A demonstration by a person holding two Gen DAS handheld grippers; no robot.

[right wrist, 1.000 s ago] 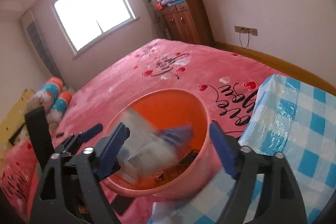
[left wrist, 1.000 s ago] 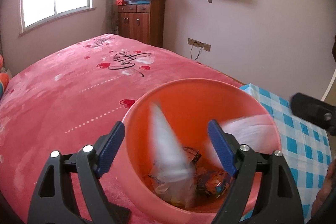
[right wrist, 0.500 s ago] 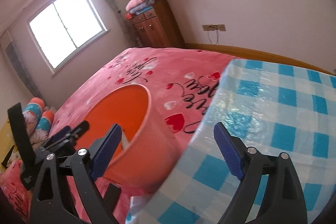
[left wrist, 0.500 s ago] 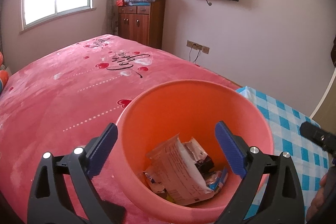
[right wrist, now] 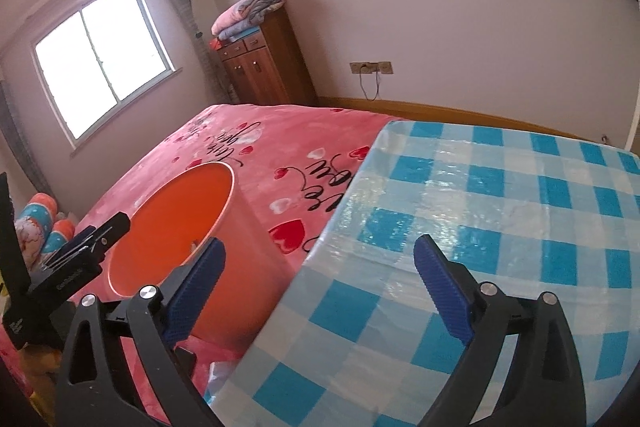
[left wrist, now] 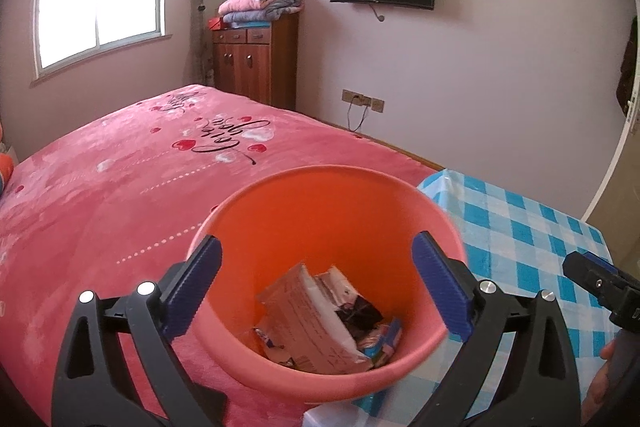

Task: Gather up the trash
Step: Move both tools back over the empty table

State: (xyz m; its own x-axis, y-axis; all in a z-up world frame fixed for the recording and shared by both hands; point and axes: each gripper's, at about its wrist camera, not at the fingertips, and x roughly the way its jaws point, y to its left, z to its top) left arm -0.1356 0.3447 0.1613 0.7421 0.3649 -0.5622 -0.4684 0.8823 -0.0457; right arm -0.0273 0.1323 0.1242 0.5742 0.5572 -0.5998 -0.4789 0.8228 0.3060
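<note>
While our left claw [left wrist: 316,283] gapes empty over the round orange plastic bin [left wrist: 320,195] of wrappers [left wrist: 320,323] | our right claw [right wrist: 318,279] is opening above the blue-checked bench [right wrist: 500,195], nothing between.

Left gripper [left wrist: 316,283], right gripper [right wrist: 318,281]: black plastic frames with triangular cutouts, silver round screws at pivots, blue ribbed pads [right wrist: 440,291] on fingers.

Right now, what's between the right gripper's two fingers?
Nothing is held: the right gripper, its jaws opening, frames only bare checked tablecloth in the right wrist view, with the orange bin off to the side.
</note>
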